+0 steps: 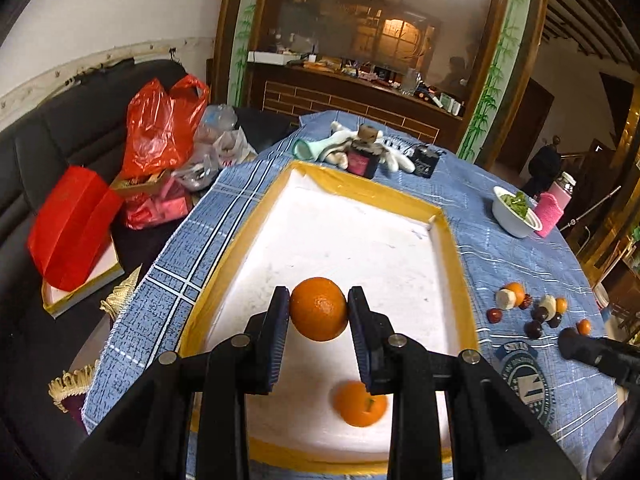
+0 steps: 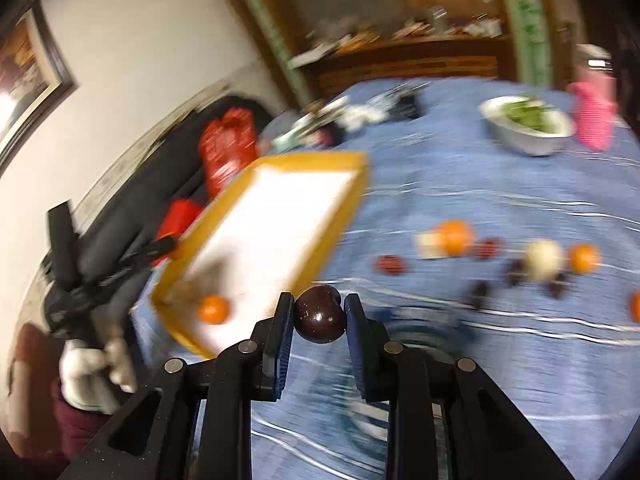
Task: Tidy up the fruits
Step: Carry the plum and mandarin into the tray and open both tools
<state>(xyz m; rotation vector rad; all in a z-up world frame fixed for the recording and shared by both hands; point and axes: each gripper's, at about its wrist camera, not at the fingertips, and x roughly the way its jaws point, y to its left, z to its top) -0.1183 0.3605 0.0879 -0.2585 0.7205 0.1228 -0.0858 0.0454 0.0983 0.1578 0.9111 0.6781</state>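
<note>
My left gripper [image 1: 319,307] is shut on an orange [image 1: 319,309], held in the air above the white tray with a yellow rim [image 1: 450,240]. A second orange [image 1: 360,403] lies on the tray floor near its front; it also shows as the orange [image 2: 214,309] in the blurred right wrist view. My right gripper [image 2: 319,314] is shut on a dark, glossy fruit [image 2: 320,314] above the blue tablecloth, right of the tray [image 2: 340,216]. Several loose fruits [image 1: 536,310], orange, white and dark red, lie on the cloth to the tray's right.
A white bowl of greens [image 1: 514,212] and a pink bottle [image 1: 554,204] stand at the far right. Small boxes and a white glove [image 1: 376,152] lie beyond the tray. Red bags [image 1: 160,132] crowd a black sofa on the left. A person's gloved hand [image 2: 92,376] holds the left gripper.
</note>
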